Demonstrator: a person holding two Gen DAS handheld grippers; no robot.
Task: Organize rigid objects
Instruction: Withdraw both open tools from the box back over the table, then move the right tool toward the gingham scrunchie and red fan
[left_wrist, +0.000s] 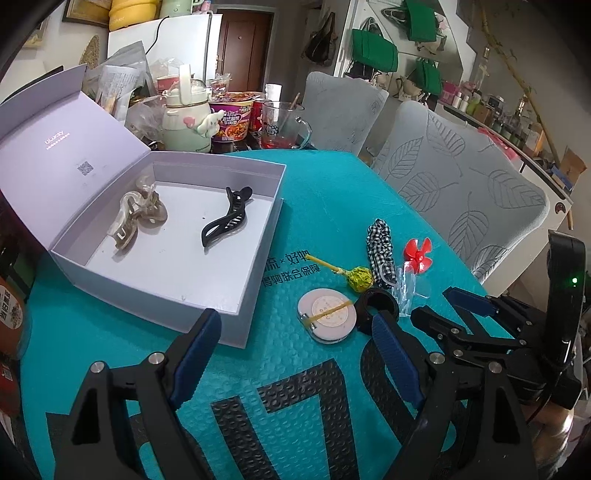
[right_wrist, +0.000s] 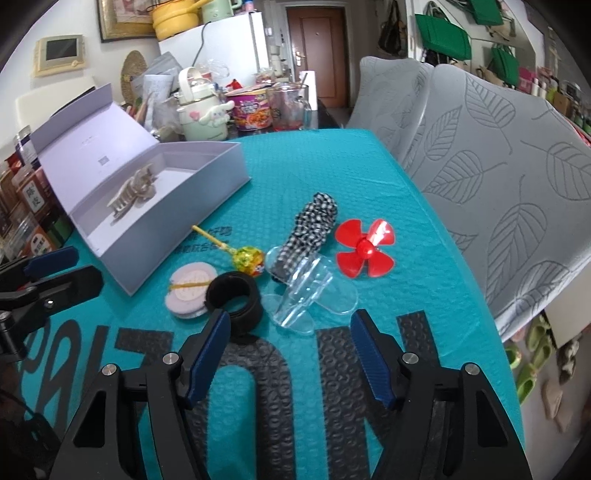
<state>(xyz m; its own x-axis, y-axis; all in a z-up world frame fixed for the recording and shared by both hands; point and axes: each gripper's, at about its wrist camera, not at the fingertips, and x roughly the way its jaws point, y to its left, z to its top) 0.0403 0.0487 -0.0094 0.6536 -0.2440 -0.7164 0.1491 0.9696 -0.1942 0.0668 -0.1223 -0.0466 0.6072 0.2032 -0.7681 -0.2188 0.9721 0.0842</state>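
Note:
An open lilac box (left_wrist: 255, 236) (right_wrist: 177, 218) sits on the teal mat; inside lie a black hair claw (left_wrist: 225, 221) and a beige claw (left_wrist: 133, 218) (right_wrist: 131, 194). Beside the box lie a round compact (left_wrist: 327, 317) (right_wrist: 188, 290), a black ring (left_wrist: 378, 304) (right_wrist: 236, 295), a lollipop (left_wrist: 360, 278) (right_wrist: 249, 260), a checked scrunchie (left_wrist: 378, 247) (right_wrist: 312, 225), a clear plastic piece (left_wrist: 406, 291) (right_wrist: 308, 295) and a red propeller (left_wrist: 417, 254) (right_wrist: 365, 247). My left gripper (left_wrist: 295, 343) is open and empty near the box's front corner. My right gripper (right_wrist: 290, 334) is open and empty, just short of the ring and clear piece.
Cluttered table end behind the box: cream kettle (left_wrist: 184, 118), noodle cup (left_wrist: 231, 122), glass mug (left_wrist: 282, 125). Two grey leaf-patterned chairs (left_wrist: 461, 184) (right_wrist: 498, 184) stand along the right edge. The right gripper's body (left_wrist: 498, 332) shows at the left view's right.

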